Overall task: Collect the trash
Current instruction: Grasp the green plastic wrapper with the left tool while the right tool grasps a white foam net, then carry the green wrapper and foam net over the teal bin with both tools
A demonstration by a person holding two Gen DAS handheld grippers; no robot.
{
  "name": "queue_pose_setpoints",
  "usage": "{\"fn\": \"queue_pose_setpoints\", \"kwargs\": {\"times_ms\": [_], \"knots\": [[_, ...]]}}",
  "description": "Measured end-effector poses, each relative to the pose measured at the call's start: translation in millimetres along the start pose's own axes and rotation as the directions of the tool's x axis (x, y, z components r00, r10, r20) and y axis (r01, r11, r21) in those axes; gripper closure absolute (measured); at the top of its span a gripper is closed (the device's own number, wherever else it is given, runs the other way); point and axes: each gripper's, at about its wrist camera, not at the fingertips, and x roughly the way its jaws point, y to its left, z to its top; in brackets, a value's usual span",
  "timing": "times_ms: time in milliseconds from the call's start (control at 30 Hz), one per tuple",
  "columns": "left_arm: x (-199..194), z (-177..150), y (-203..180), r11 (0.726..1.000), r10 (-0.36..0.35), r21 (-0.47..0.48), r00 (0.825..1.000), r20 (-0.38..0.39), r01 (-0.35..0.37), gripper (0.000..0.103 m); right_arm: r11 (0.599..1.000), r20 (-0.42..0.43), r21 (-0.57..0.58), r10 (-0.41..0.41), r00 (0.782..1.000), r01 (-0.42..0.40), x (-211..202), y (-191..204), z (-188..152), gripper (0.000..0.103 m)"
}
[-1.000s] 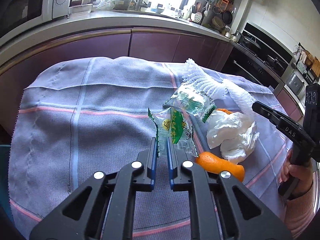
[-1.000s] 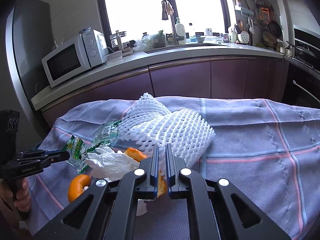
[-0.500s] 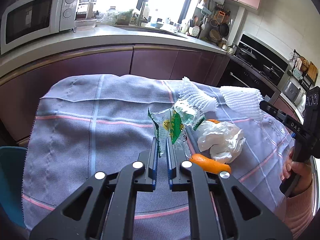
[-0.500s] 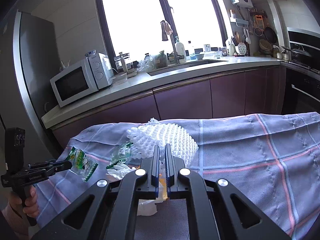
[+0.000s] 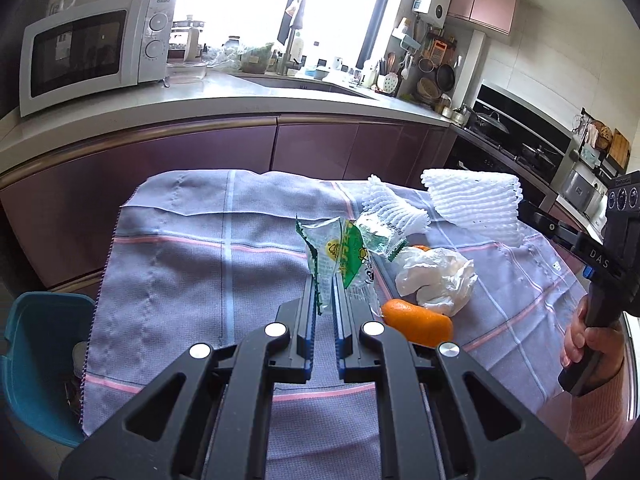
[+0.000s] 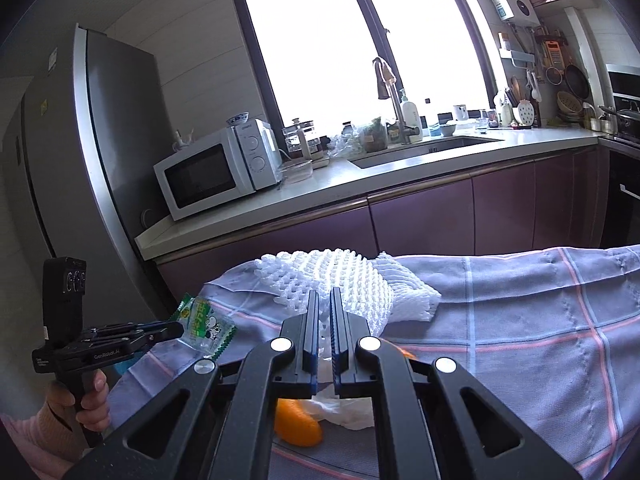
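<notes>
The left hand-held gripper (image 5: 323, 280) has its 2 fingers drawn nearly together, clenched on a green and clear snack wrapper (image 5: 340, 258) that stands up between the blue pads and is raised off the cloth. From the right wrist view the same wrapper (image 6: 204, 322) juts from the tip of the left hand-held gripper (image 6: 176, 330), out past the left edge of the bench.

The right hand-held gripper (image 6: 325, 304) is likewise almost closed, with only a narrow slit between its fingers, and it grips the edge of a white foam fruit net (image 6: 332, 284). In the left wrist view that net (image 5: 472, 200) hangs lifted off the cloth at the tip of the right hand-held gripper (image 5: 532, 216).

On the bench, covered by a lilac checked tablecloth (image 5: 192, 264), lie the other scraps: a second white foam net (image 5: 394, 210) lying flat, a second clear and green wrapper (image 5: 378, 236) just in front of it, a crumpled white tissue (image 5: 436, 280), and an orange peel (image 5: 416, 324) touching the tissue's near side. A small bit of orange (image 5: 420, 248) shows behind the tissue.

A teal bin (image 5: 36, 360) stands on the floor just beside the bench's left edge.
</notes>
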Motion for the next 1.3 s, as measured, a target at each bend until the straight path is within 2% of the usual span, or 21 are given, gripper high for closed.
{"fn": "queue_pose_setpoints", "kwargs": {"times_ms": [300,633,933,1300], "knots": [[-37.4,-9.1,21.9,0.999,0.047,-0.011,0.998,0.043,-0.047,0.095,0.994,-0.036,-0.029,0.104,0.994,-0.105,17.5,38.5,-4.0,0.099],[-74.2,-19.8,58.0,0.992,0.119,-0.054,0.99,0.079,-0.115,0.095,0.972,-0.096,-0.079,0.215,0.972,-0.222,43.0,91.0,-8.9,0.099],[-105.7,-28.1,95.2,0.977,0.2,-0.099,0.974,0.104,-0.19,0.095,0.935,-0.161,-0.121,0.313,0.936,-0.334,73.0,140.5,-9.7,0.099],[-137.4,-49.2,158.9,0.933,0.322,-0.197,0.943,0.086,-0.301,0.095,0.872,-0.248,-0.181,0.408,0.879,-0.455,108.7,207.7,-13.6,0.099]]}}
